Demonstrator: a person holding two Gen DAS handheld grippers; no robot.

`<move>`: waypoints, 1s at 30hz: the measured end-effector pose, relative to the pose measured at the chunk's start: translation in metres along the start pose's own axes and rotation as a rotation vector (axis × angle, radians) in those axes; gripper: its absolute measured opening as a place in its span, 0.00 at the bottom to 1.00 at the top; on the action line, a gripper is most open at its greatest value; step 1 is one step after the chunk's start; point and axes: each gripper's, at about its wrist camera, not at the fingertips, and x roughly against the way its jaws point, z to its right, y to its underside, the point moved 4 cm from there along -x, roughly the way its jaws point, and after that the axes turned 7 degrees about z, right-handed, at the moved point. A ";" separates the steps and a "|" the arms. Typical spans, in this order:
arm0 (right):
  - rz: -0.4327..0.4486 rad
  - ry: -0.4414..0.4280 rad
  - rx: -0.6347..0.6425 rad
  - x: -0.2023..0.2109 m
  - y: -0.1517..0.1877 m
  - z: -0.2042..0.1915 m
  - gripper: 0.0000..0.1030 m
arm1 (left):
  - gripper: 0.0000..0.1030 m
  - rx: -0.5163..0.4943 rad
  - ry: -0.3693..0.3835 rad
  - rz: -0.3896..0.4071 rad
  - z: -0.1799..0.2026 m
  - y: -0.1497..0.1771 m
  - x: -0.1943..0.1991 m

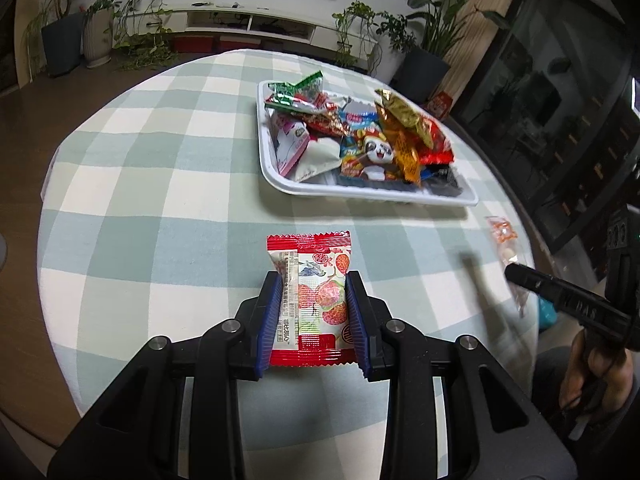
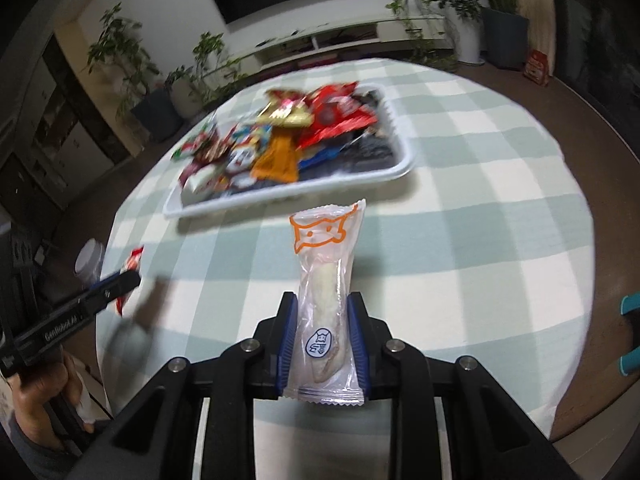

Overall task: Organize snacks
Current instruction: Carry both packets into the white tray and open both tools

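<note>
On the checked tablecloth (image 1: 168, 184), toward its far side: one white tray (image 1: 276, 176), rectangular, heaped with mixed snack packets — a green one (image 1: 300, 88) at the far left corner, a panda-printed one (image 1: 372, 152) near the middle, a gold one (image 1: 404, 114) and a red one (image 1: 436, 148) at the right. The same tray (image 2: 400, 168) shows blurred in the right wrist view, with an orange packet (image 2: 278, 158) near its front.

Left gripper (image 1: 311, 280): blue pads closed against both long edges of a red-and-white lychee-print packet (image 1: 316, 288). The packet lies flat between the fingers, its far end sticking out past the fingertips toward the tray, well short of it. From the right wrist view this gripper (image 2: 128, 278) appears at the left edge, with a sliver of the red packet (image 2: 134, 260) visible beside it.

Right gripper (image 2: 322, 296): fingers narrowed onto a clear packet with an orange cat outline (image 2: 326, 264), a pale stick-shaped snack inside. Packet points forward toward the tray, near it but apart from it. In the left wrist view the right gripper (image 1: 516, 272) enters from the right edge, blurred, the clear packet (image 1: 502, 236) seen at its tip.

Background — potted plants (image 1: 152, 20) and a low white cabinet (image 1: 256, 20) along the wall.
</note>
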 end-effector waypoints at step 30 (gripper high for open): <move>0.009 -0.105 0.222 -0.085 -0.154 -0.096 0.27 | 0.29 -0.122 -0.002 0.037 0.040 -0.159 -0.112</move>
